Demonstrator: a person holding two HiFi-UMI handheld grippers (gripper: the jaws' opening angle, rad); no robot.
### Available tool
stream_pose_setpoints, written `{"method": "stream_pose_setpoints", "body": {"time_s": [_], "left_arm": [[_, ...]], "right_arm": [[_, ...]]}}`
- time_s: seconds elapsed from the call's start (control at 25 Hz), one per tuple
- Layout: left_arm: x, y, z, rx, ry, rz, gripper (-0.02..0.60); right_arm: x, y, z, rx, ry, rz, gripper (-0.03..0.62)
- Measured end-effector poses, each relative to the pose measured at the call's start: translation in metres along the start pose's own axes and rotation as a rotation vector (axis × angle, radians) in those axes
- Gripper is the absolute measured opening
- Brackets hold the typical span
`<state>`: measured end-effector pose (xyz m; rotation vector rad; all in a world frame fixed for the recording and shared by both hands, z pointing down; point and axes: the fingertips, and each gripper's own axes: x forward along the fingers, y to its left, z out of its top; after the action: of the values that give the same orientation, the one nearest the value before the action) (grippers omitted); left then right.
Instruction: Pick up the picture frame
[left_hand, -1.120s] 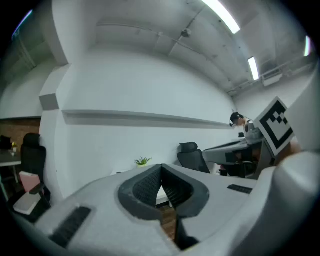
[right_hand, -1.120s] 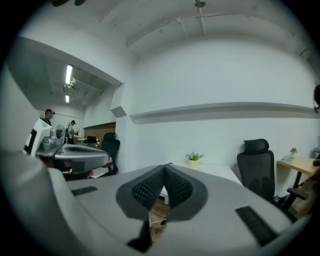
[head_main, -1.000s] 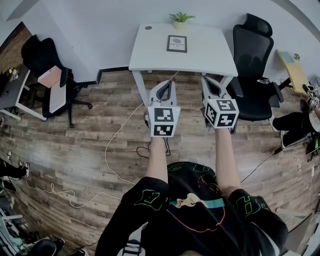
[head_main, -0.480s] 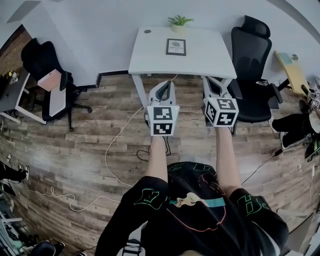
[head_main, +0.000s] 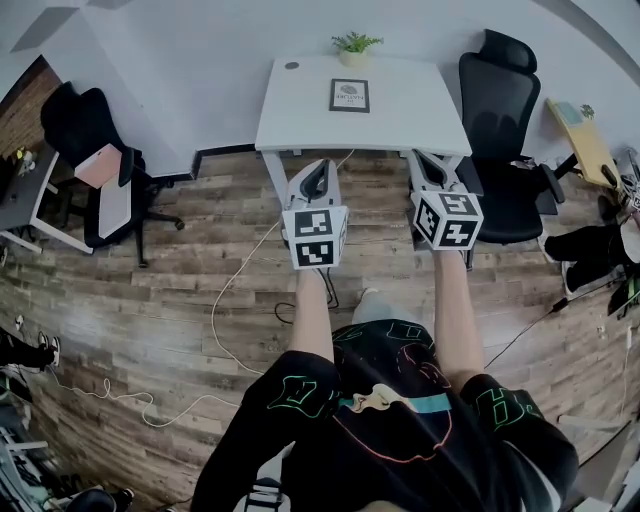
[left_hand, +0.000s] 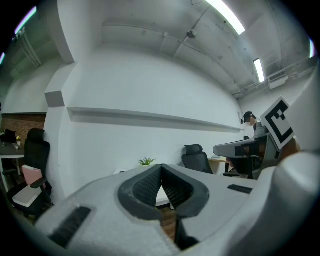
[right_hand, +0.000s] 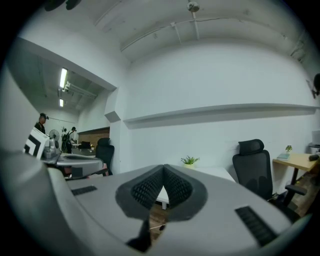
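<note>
A dark picture frame (head_main: 349, 95) lies flat near the middle of a white desk (head_main: 300, 110), in front of a small potted plant (head_main: 355, 45). Both grippers are held level over the wooden floor, short of the desk's near edge. My left gripper (head_main: 316, 172) is shut with nothing in it; its ribbed pads (left_hand: 150, 187) meet at the tips. My right gripper (head_main: 424, 163) is also shut and empty, pads (right_hand: 150, 189) touching. In both gripper views the desk and plant (left_hand: 146, 161) (right_hand: 189, 160) show beyond the jaws; the frame is hidden there.
A black office chair (head_main: 505, 110) stands right of the desk and another black chair (head_main: 95, 150) with a pink item at the left. White cables (head_main: 225, 300) trail over the wood floor. A wooden side table (head_main: 580, 135) is at far right.
The head view has shifted a little toward the desk. The left gripper has drifted slightly left and rolled a bit. Both grippers stay shut.
</note>
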<state>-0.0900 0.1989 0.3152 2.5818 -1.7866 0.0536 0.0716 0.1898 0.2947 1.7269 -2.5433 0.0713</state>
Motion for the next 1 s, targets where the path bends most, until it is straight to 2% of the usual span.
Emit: {"method": "stream_pose_setpoints", "body": {"time_s": [0.36, 0.72, 1.0], "left_arm": [[0.013, 0.032, 0.004, -0.055, -0.035, 0.044, 0.008], [0.066, 0.032, -0.003, -0.034, -0.010, 0.004, 0.008], [0.105, 0.054, -0.009, -0.038, 0.018, 0.038, 0.008]], "right_arm": [[0.023, -0.006, 0.006, -0.004, -0.006, 0.025, 0.000], [0.065, -0.028, -0.001, -0.011, 0.009, 0.055, 0.003], [0.113, -0.051, -0.023, 0.044, 0.069, 0.055, 0.003]]}}
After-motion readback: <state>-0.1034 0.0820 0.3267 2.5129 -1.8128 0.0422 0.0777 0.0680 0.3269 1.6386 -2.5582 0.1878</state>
